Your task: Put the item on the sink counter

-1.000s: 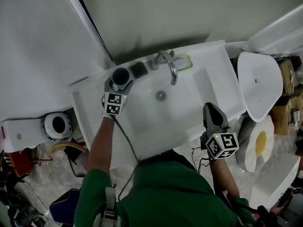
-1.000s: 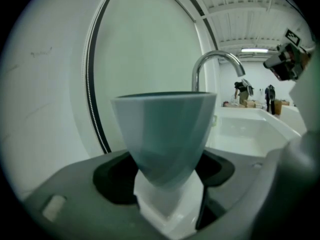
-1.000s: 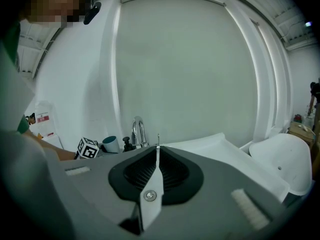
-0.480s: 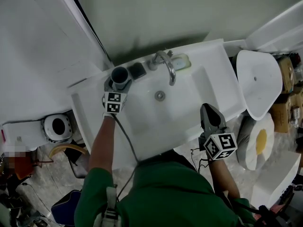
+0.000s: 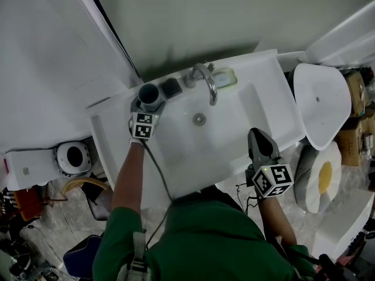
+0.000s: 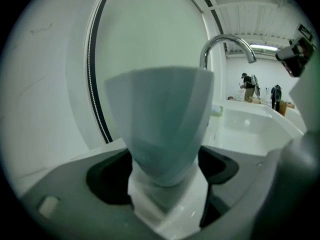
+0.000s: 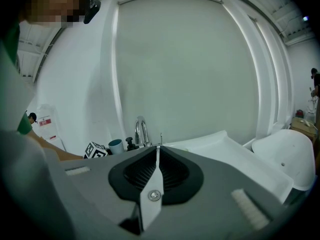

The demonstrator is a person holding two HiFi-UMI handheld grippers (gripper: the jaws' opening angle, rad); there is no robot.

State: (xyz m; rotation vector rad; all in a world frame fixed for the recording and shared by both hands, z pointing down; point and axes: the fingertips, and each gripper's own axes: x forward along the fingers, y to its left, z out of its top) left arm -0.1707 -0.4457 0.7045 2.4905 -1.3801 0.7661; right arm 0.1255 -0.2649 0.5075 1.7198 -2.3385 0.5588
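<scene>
While the left gripper reaches to the far-left corner of the sink, the cup stands upright on the surface there, between its jaws. Those jaws have just been opening, and they now stand wide on either side of the cup. In the left gripper view the cup fills the middle of the frame, its narrow base set down on the white surface. The gripper reads as released rather than clenched on the cup. From above, the cup is grey-blue with a dark mouth.

Just to the right of the cup lies a small dark square block. Right of that rises the faucet, its spout curving toward the near side over the basin. A drain sits in the middle of the basin. On the far rim, right of the faucet's foot, rests a soap dish with a pale green edge.

The right gripper hangs at the sink's near-right edge, well apart from the cup, and points toward the far side. The right gripper view shows its jaws clenched together with nothing between them. At the near edge of the head view is the person's green shirt. A white oval lid sits just off the sink's right end.
</scene>
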